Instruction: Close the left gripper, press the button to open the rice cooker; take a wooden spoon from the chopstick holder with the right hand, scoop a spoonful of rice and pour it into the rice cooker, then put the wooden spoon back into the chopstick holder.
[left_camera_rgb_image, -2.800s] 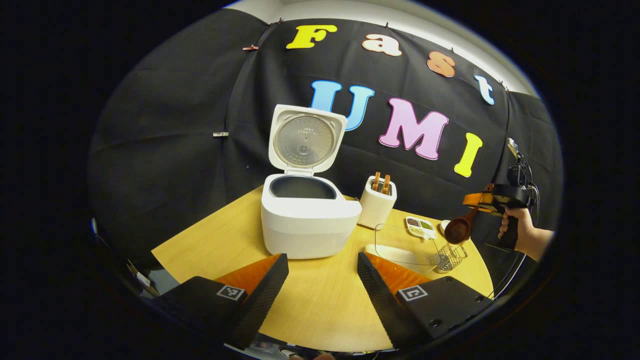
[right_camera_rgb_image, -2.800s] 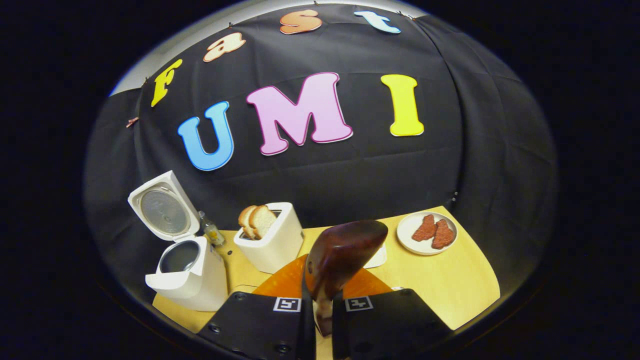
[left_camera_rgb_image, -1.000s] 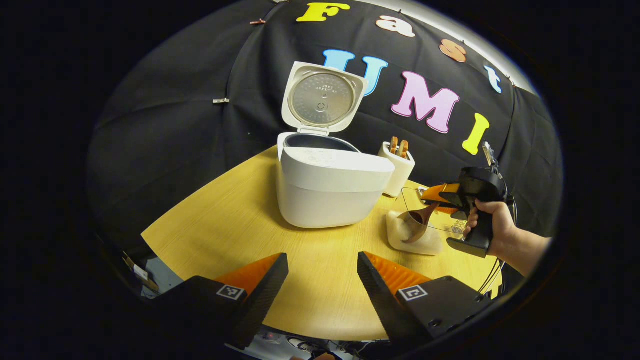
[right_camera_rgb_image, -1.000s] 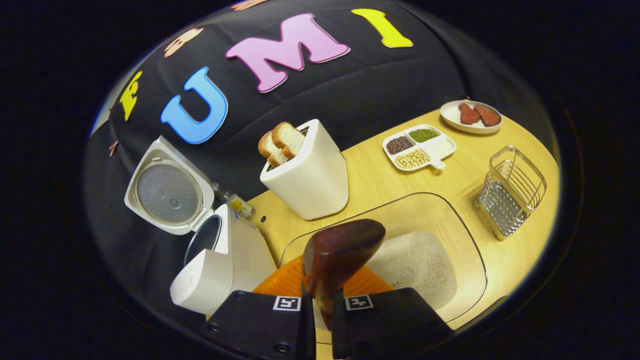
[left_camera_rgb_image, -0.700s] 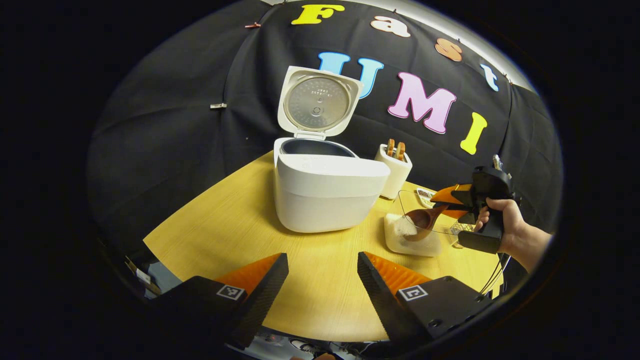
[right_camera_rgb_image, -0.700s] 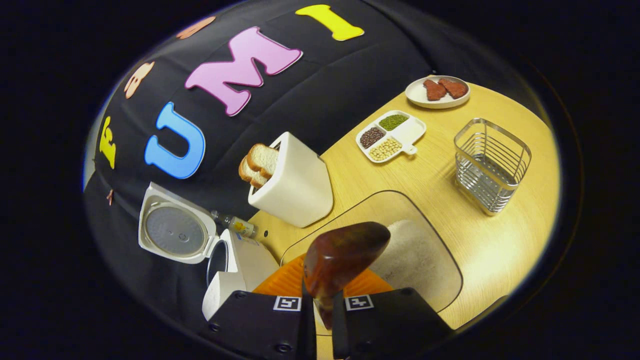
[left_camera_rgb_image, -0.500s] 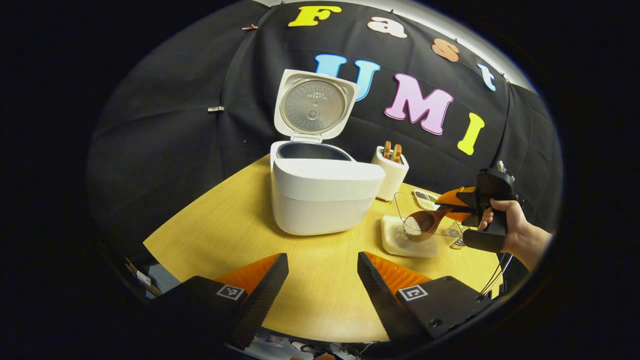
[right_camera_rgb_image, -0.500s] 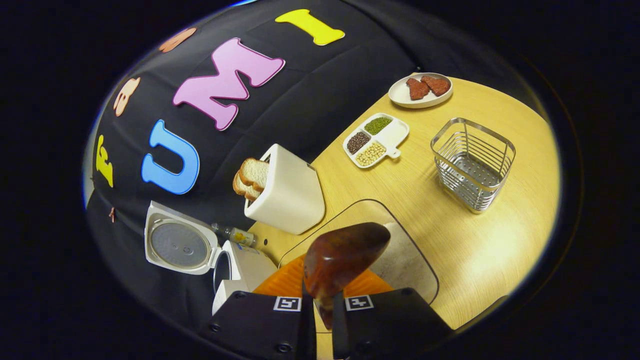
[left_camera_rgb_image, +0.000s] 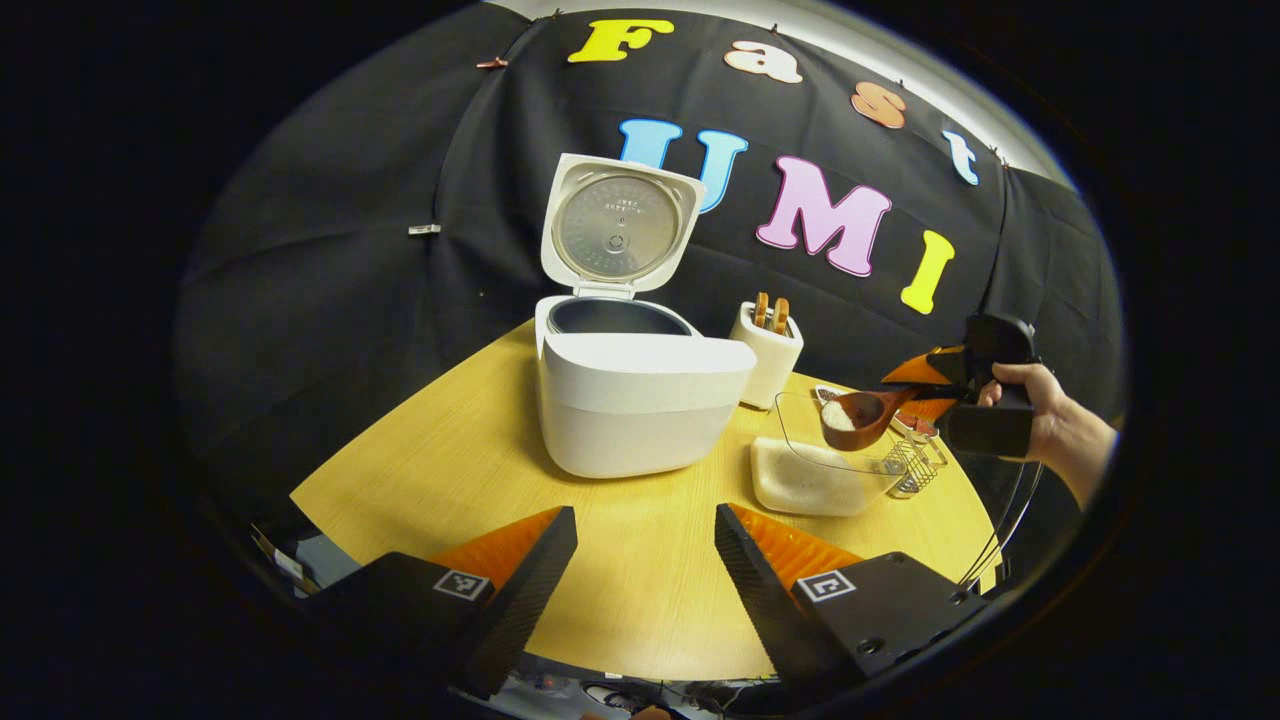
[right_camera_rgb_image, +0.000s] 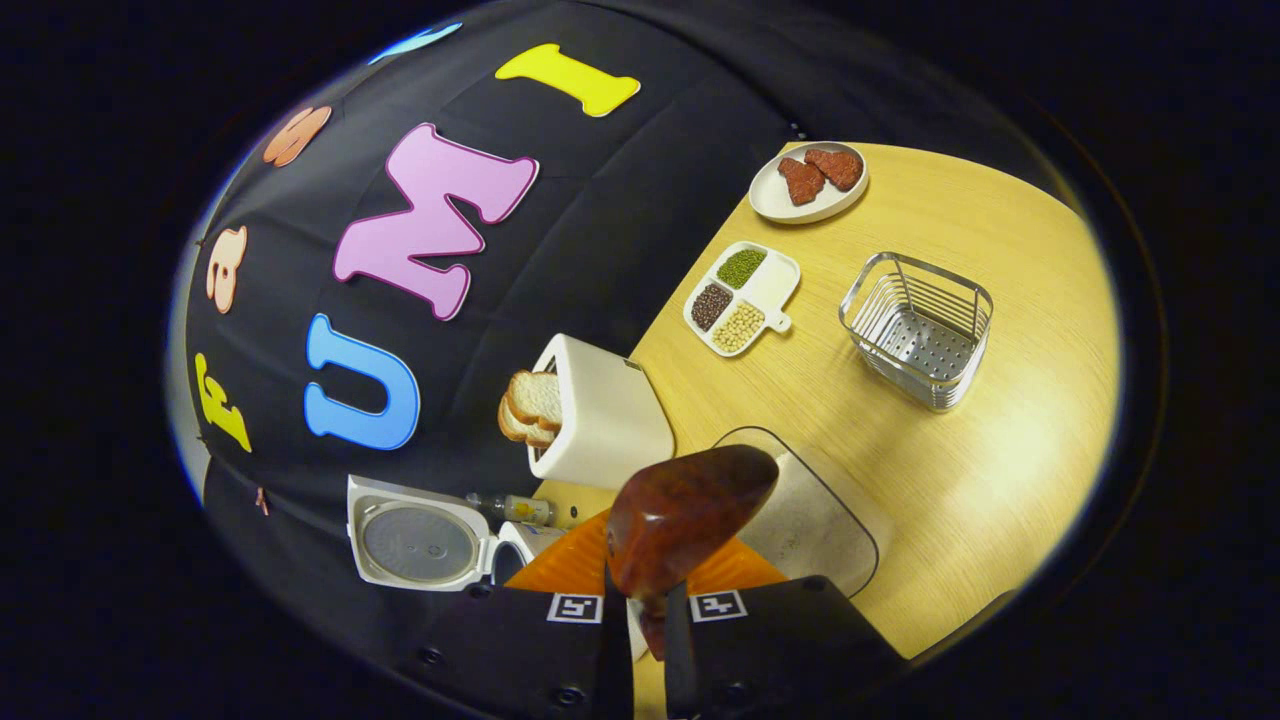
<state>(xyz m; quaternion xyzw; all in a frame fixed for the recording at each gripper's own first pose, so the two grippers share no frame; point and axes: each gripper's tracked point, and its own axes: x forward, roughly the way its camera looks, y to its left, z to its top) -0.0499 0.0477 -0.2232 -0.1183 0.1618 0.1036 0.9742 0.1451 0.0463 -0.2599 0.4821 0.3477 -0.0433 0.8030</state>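
The white rice cooker (left_camera_rgb_image: 640, 400) stands on the table with its lid (left_camera_rgb_image: 615, 225) up and the dark inner pot showing; it also appears low at the left as the rice cooker (right_camera_rgb_image: 425, 545). My right gripper (right_camera_rgb_image: 645, 625) is shut on the handle of the wooden spoon (right_camera_rgb_image: 685, 515). In the left gripper view that wooden spoon (left_camera_rgb_image: 860, 415) holds white rice and hangs above the clear rice container (left_camera_rgb_image: 820, 465), right of the cooker. My left gripper (left_camera_rgb_image: 645, 545) is open over the table's near edge. The wire chopstick holder (right_camera_rgb_image: 918, 330) stands to the right.
A white toaster (right_camera_rgb_image: 595, 415) with bread slices stands beside the cooker. A divided dish of beans (right_camera_rgb_image: 742, 297) and a plate with red pieces (right_camera_rgb_image: 808, 182) lie farther back. A small bottle (right_camera_rgb_image: 515, 508) lies behind the cooker. A hand (left_camera_rgb_image: 1045, 415) holds the right gripper.
The right gripper dipped the spoon into the rice container, then lifted it out with rice in the bowl and rolled, its view tilting. The left gripper stayed open and nearly still.
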